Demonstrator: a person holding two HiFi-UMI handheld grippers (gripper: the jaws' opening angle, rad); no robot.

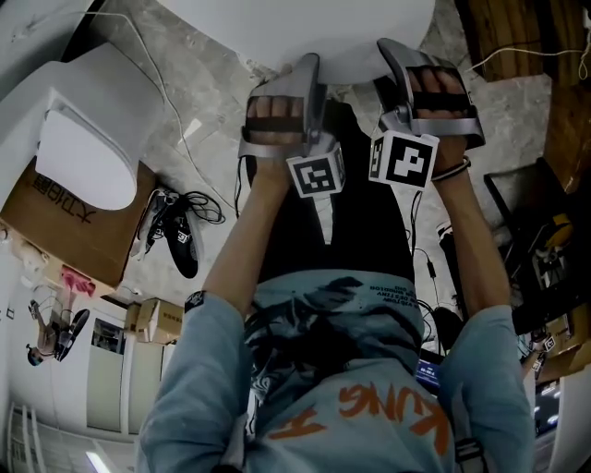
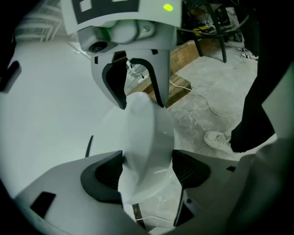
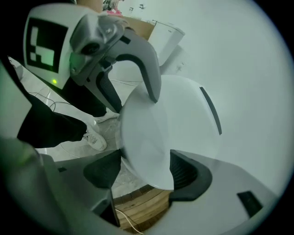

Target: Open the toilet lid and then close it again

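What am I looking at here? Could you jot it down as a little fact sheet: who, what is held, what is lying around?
Person: seen from above, one gripper in each hand
Left gripper: jaws closed on the edge of the white toilet lid
Right gripper: jaws closed on the same edge, beside the left one
Nearby: a second toilet on cardboard
Floor: black shoes and cables

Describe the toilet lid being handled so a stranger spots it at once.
At the top of the head view, beyond the person's arms, a smooth white rounded toilet lid spreads over the grey stone floor. Both the left gripper and right gripper clamp its near rim; the other white toilet, at left on brown cardboard, stands untouched.
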